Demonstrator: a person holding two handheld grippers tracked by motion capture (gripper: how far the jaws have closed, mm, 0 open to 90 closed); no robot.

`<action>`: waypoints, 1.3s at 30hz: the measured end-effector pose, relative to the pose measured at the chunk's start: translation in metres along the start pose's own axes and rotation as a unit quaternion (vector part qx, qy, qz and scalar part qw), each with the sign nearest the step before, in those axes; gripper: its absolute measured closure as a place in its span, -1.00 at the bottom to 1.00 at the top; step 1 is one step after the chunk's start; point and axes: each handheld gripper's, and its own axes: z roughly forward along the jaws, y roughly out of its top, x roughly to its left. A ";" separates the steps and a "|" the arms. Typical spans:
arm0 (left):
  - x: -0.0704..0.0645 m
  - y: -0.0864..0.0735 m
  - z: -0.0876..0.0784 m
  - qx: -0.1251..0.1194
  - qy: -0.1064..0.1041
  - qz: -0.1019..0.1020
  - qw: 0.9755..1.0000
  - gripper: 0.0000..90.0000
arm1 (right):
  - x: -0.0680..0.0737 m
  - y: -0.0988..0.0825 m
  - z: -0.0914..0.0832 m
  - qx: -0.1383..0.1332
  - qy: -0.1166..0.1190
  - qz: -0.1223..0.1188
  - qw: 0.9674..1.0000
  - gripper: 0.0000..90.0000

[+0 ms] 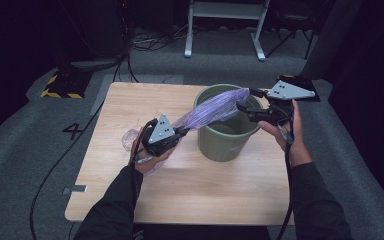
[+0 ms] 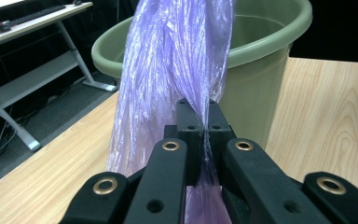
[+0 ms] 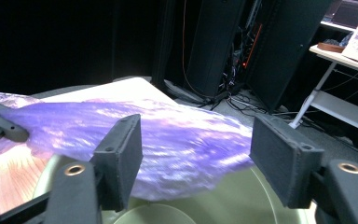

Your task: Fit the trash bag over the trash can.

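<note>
I hold a thin purple plastic bag (image 1: 207,111) between my two grippers, above a wooden table (image 1: 190,190). The bag is shiny and half transparent, with many fine wrinkles along its length. It is stretched from near left to far right, and its far end lies over the open top of a green bucket (image 1: 225,145) that stands on the table right of the middle. My left gripper (image 1: 179,133) is closed on the bag: in the left gripper view the film (image 2: 177,60) is pinched tight between the two jaws and spreads wider toward the bucket (image 2: 261,79). A loose part of the bag hangs behind my left hand (image 1: 147,162). My right gripper (image 1: 244,100) is above the bucket's far rim with its jaws wide apart; the bag's end (image 3: 177,144) lies between them, and I cannot tell if it touches them.
</note>
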 end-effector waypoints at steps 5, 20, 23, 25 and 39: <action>-0.004 0.001 0.004 0.005 -0.006 0.007 1.000 0.96 | 0.007 0.004 0.020 0.018 0.005 -0.007 1.000 -0.28; -0.009 0.005 0.009 0.005 -0.006 0.024 1.000 0.91 | -0.001 -0.007 0.051 0.105 0.042 -0.015 0.993 0.57; -0.010 0.007 0.009 -0.001 -0.001 0.026 1.000 0.87 | 0.001 -0.008 0.053 0.125 0.044 -0.031 0.991 0.84; -0.010 0.009 0.008 -0.005 0.002 0.025 1.000 0.86 | 0.002 -0.009 0.055 0.135 0.047 -0.035 0.989 0.90; -0.008 0.022 0.007 0.013 0.001 0.050 0.999 0.95 | 0.004 0.005 0.029 0.081 0.039 -0.031 0.995 0.06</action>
